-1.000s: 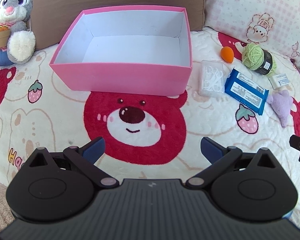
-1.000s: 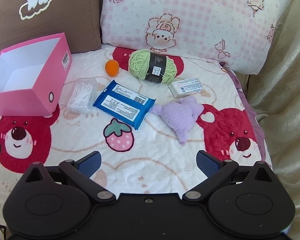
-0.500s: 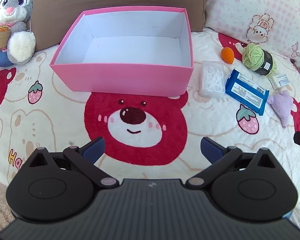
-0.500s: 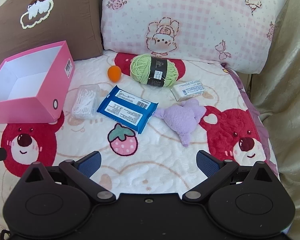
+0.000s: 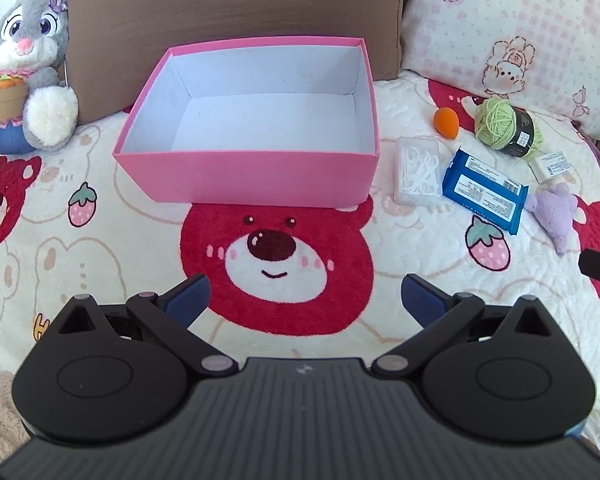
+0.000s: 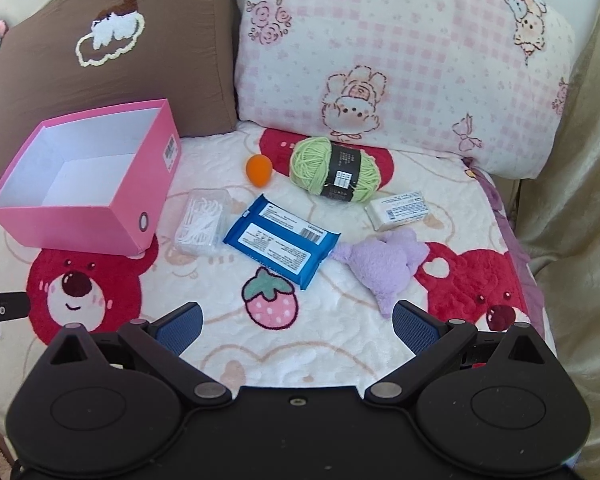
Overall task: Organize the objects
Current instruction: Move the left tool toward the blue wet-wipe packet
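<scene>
From the left wrist view, the pink box (image 5: 252,176) is seen empty on the bear-print blanket (image 5: 100,240), and the left tongs (image 5: 304,292) are spread wide, holding nothing.

From the right wrist view, the right tongs (image 6: 296,326) are likewise spread and empty. Six items lie unsorted beside the box: floss-pick case (image 6: 202,222), blue packet (image 6: 282,240), orange sponge (image 6: 259,170), green yarn (image 6: 334,170), white bar (image 6: 400,210), purple plush (image 6: 384,264). Nothing is judged done. Barcodes are seen; no print is legible.
</scene>
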Available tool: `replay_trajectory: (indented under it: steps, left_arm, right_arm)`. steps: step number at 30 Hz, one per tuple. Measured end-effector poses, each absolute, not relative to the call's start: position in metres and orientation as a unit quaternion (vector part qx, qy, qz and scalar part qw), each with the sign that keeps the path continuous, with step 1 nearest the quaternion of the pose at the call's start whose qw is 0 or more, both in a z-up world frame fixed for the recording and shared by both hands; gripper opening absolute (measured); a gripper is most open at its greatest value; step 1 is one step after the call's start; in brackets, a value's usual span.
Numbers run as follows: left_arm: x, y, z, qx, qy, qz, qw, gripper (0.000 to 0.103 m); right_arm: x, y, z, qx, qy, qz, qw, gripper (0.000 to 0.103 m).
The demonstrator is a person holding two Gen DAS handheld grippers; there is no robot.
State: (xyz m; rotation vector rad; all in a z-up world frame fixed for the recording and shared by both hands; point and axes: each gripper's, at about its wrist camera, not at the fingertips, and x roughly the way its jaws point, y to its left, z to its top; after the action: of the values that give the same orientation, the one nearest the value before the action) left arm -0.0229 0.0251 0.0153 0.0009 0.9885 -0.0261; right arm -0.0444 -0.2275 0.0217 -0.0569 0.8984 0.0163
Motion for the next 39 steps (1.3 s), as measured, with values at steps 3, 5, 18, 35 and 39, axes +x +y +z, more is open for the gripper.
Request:
replay_trajectory:
  steps: [3,5,18,35,39]
  left_arm:
    - [-0.024,0.024,0.02,0.007,0.476,-0.01,0.879,0.103]
    - [-0.024,0.022,0.023,0.011,0.478,-0.007,0.879,0.103]
    - [-0.024,-0.023,0.032,0.055,0.485,-0.04,0.872,0.103]
    - [0.004,-0.063,0.059,0.102,0.471,-0.084,0.872,0.103]
    - [0.02,-0.077,0.062,0.116,0.467,-0.099,0.871,0.103]
  right_arm:
    - [-0.044,-0.232,0.022,-0.011,0.445,0.03,0.895,0.102]
    - [-0.043,-0.236,0.021,-0.001,0.45,0.041,0.892,0.102]
    - [-0.043,-0.256,0.039,-0.08,0.403,0.048,0.911,0.102]
    - [-0.026,-0.293,0.045,-0.032,0.43,0.112,0.895,0.102]
    - [-0.015,-0.297,0.04,-0.023,0.438,0.12,0.891,0.102]
